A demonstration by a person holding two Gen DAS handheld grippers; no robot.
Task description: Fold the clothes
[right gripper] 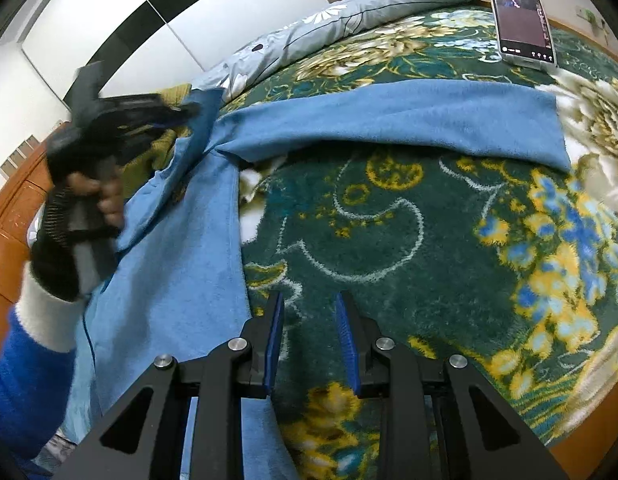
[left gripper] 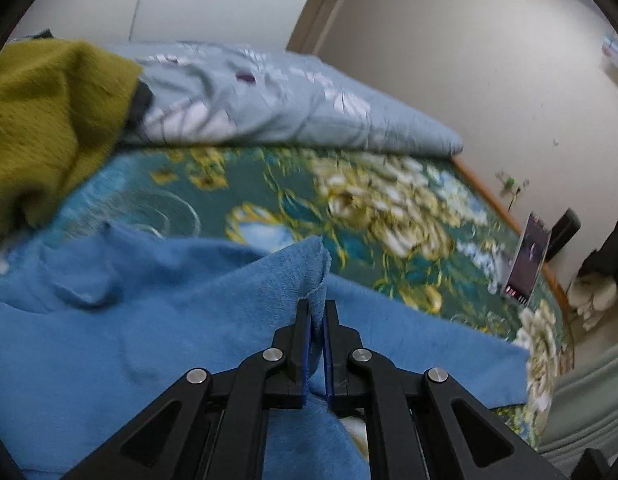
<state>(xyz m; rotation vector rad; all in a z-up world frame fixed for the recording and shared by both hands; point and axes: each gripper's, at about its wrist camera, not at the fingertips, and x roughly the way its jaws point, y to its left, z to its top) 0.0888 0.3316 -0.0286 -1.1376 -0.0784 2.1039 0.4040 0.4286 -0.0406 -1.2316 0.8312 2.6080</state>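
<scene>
Meanwhile left gripper (left gripper: 317, 312) pinches the blue garment (left gripper: 149, 300) — right gripper (right gripper: 309, 308) gapes, empty.

No readable text, label, brand or number found anywhere in either view. Phone (right gripper: 523, 16) propped on the bed's floral blanket (right gripper: 389, 220), screen lit, with a row of small icons along its lower edge, too small and blurred to make out; same phone (left gripper: 527, 258) in the left wrist view, a few reddish marks at the bottom of the screen, not legible. Nothing printed seen on the blue garment (right gripper: 389, 120).
</scene>
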